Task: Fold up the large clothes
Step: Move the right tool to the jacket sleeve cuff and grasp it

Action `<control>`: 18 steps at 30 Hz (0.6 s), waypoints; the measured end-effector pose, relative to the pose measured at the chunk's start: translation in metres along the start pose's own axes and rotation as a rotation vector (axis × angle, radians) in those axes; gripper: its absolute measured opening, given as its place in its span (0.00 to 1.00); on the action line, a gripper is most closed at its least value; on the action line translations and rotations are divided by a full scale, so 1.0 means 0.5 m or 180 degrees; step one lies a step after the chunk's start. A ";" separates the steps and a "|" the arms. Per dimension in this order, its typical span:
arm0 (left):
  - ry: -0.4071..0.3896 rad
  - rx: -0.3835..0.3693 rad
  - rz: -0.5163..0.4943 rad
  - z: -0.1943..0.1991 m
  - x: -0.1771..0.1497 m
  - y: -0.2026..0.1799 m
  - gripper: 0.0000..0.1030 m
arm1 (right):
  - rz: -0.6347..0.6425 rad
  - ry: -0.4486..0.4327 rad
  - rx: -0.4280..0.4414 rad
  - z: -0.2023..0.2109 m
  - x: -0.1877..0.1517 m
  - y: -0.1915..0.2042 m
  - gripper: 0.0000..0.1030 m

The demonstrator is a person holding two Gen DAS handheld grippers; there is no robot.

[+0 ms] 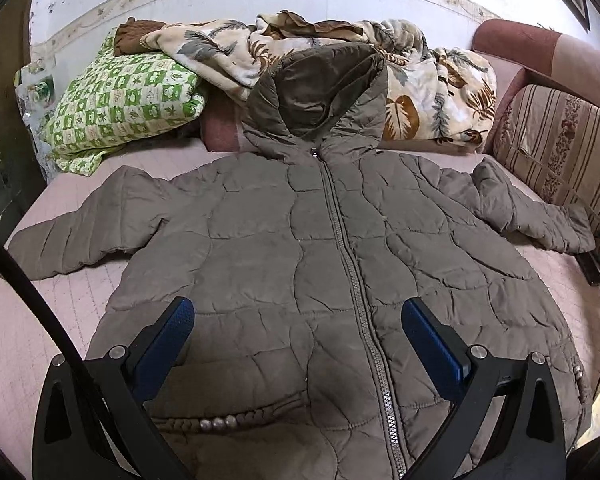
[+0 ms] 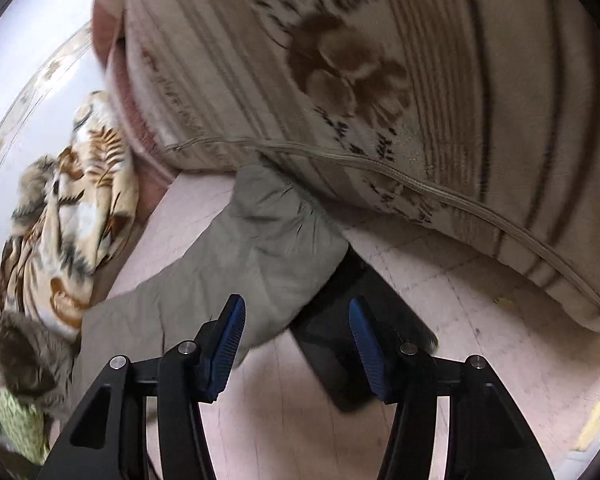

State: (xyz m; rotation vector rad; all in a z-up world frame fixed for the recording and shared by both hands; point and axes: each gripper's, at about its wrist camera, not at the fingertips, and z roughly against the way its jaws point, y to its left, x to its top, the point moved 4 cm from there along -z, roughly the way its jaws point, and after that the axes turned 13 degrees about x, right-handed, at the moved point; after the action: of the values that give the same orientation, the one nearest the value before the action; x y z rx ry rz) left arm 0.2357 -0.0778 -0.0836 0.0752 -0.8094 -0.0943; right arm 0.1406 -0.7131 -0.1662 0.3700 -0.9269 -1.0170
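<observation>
A large grey-brown quilted hooded jacket [image 1: 300,248] lies flat, front up and zipped, on the pink bed sheet [image 1: 60,312], sleeves spread to both sides. My left gripper [image 1: 298,324] is open and empty above the jacket's lower front, its blue pads either side of the zipper area. In the right wrist view, the jacket's right sleeve [image 2: 252,248] lies on the sheet with its cuff against a striped cushion. My right gripper [image 2: 298,320] is open and empty just above the sleeve's edge; its left pad overlaps the sleeve.
A green checked pillow [image 1: 120,100] and a leaf-print blanket [image 1: 420,92] lie behind the hood. A striped floral cushion [image 1: 560,148] stands at the right, close above the sleeve cuff [image 2: 420,80]. A flat black object [image 2: 340,360] lies on the sheet beside the sleeve.
</observation>
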 end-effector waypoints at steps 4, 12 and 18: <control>0.0008 0.0037 -0.0051 -0.015 -0.002 -0.004 1.00 | -0.0037 -0.0021 -0.0091 -0.042 0.023 -0.019 0.57; -0.0023 0.0056 -0.0091 -0.019 0.002 -0.009 1.00 | 0.0119 -0.0015 -0.0164 -0.102 0.059 -0.022 0.33; -0.0028 0.0057 -0.0093 -0.018 0.008 -0.012 1.00 | 0.0230 -0.0166 -0.0003 -0.066 0.073 -0.008 0.12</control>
State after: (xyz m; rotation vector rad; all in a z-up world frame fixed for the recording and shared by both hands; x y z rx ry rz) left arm 0.2449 -0.0841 -0.0876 0.1037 -0.8181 -0.1151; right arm 0.1721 -0.7509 -0.1700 0.3082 -0.9801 -0.9646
